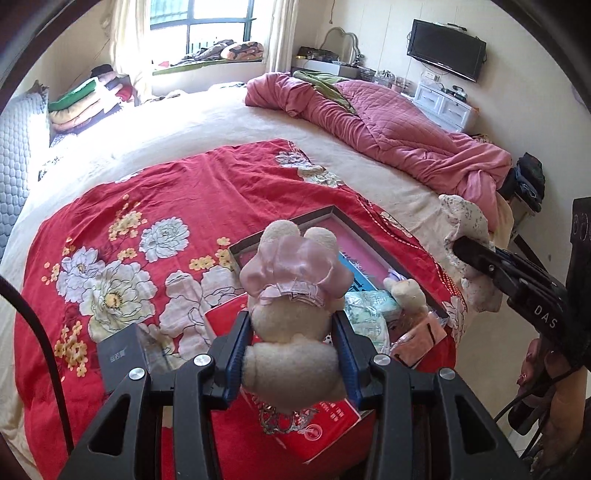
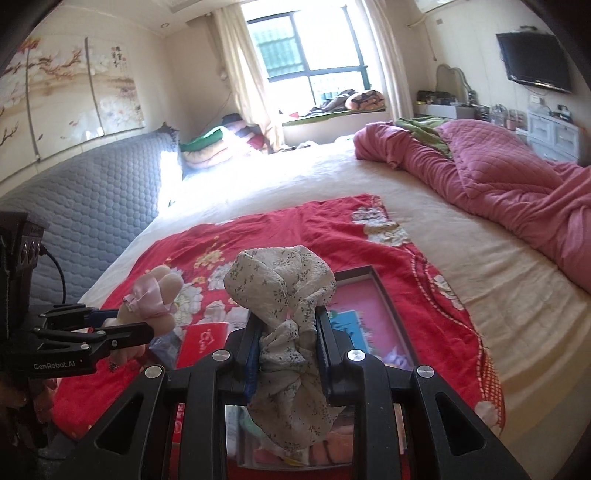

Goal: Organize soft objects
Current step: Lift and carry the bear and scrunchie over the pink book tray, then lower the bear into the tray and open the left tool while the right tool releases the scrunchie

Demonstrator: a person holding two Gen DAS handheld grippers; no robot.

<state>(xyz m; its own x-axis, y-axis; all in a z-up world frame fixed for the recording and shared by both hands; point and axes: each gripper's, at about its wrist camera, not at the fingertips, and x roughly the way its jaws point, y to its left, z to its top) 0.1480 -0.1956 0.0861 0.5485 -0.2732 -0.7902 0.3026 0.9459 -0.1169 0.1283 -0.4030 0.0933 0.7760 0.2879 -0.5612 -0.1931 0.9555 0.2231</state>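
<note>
While red floral cloth (image 1: 155, 206) covers cream bed (image 1: 207, 122) by sunlit window (image 1: 199, 22), left gripper (image 1: 293, 343) clamps plush toy (image 1: 291, 280), right gripper (image 2: 286, 347) clamps floral fabric bundle (image 2: 280, 291).

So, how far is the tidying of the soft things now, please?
Done: a small plush and some packets already lie in the pink-lined box on the red floral cloth. In hand: the left gripper clamps a cream plush toy and the right gripper clamps a bunched floral cloth, both above the bed. Left: placing both.
</note>
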